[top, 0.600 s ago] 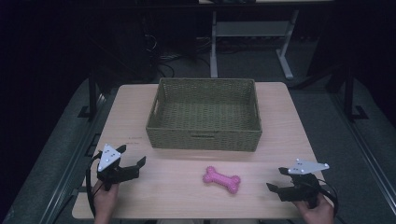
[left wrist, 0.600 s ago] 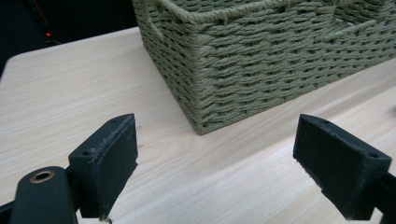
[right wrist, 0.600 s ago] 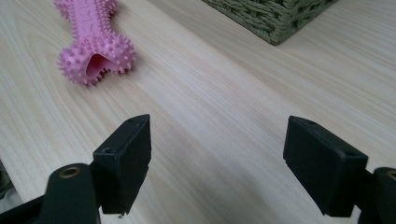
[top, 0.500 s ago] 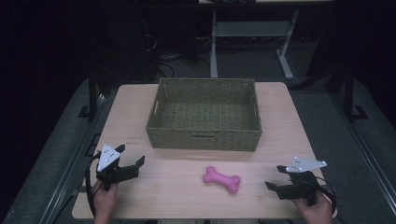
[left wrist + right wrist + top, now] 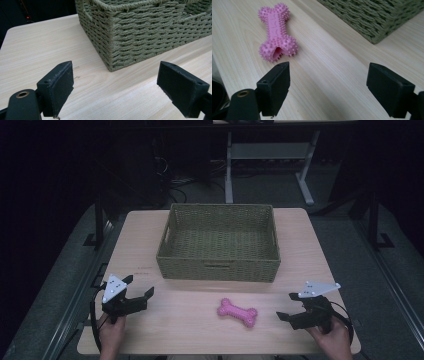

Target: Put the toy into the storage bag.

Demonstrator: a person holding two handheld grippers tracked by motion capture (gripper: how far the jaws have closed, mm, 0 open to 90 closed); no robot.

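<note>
My right gripper (image 5: 289,316) sits at the lower right of the high view, jaws spread wide and empty. Just to its left lies the pink bone toy (image 5: 237,312), flat on the table (image 5: 320,255), its long axis running left-right and tilted slightly. My left gripper (image 5: 141,296), also spread, is farther off at lower left. Beyond stands the woven basket (image 5: 218,268), mid-frame.

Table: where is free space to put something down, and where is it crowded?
Bare table lies between the left gripper and the pink bone toy, and beside both short sides of the basket. The basket itself is empty. It gets tighter between the toy and the right gripper.
</note>
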